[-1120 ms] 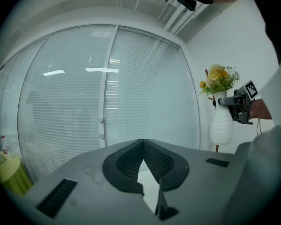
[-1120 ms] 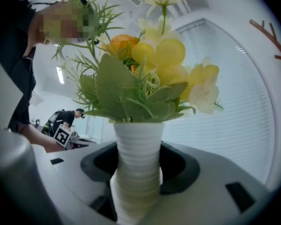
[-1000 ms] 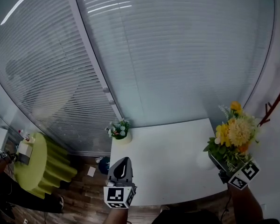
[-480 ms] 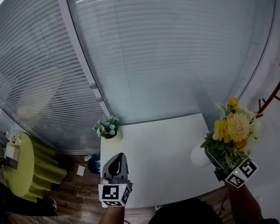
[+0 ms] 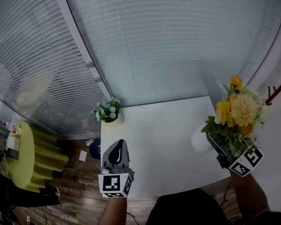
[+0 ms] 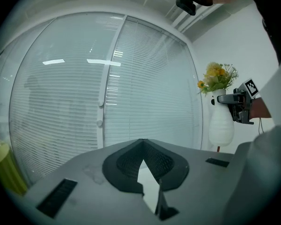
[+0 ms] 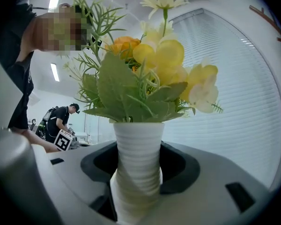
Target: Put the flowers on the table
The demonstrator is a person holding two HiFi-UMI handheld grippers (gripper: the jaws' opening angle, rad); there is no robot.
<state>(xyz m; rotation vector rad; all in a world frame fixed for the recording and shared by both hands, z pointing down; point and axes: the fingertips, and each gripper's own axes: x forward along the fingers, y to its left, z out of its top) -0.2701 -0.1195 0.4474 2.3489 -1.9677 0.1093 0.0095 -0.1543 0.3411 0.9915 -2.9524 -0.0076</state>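
Okay, head view first. The left tool (image 5: 118,146) hangs over the near left edge of the white counter (image 5: 159,149). It points toward the blinds (image 5: 154,41), with its black tips drawn together and nothing in them. The right tool (image 5: 217,149) is at the counter's right end, clamped on the white vase (image 5: 200,139). The yellow and orange flowers (image 5: 236,109) stand up out of the vase, leaning a little right. The vase sits over the counter's right edge; can't tell if its base touches. A small flower pot (image 5: 107,112) stands on the far left corner of the counter. A round green table (image 5: 28,156) is on the floor, left. The print that shows is the black-and-white square markers on the left cube (image 5: 113,184) and right cube (image 5: 246,162); no letters can be made out.

Left gripper view: the left tool (image 6: 143,144) has its tips meeting in a point, so it is clenched and empty. A pale surface shows through the gap lower down. Far right, the right tool (image 6: 239,106) holds the vase (image 6: 221,123) upright, with the flowers (image 6: 218,76) on top and the blinds (image 6: 145,88) behind.

Right gripper view: the right tool (image 7: 139,170) has its jaws wide apart, both dark pads pressed on the ribbed vase (image 7: 136,139) at its narrow waist. The flowers (image 7: 150,74) fill the upper frame. The left cube (image 7: 63,140) shows at left, marker squares only. A person (image 7: 61,121) stands in the background.
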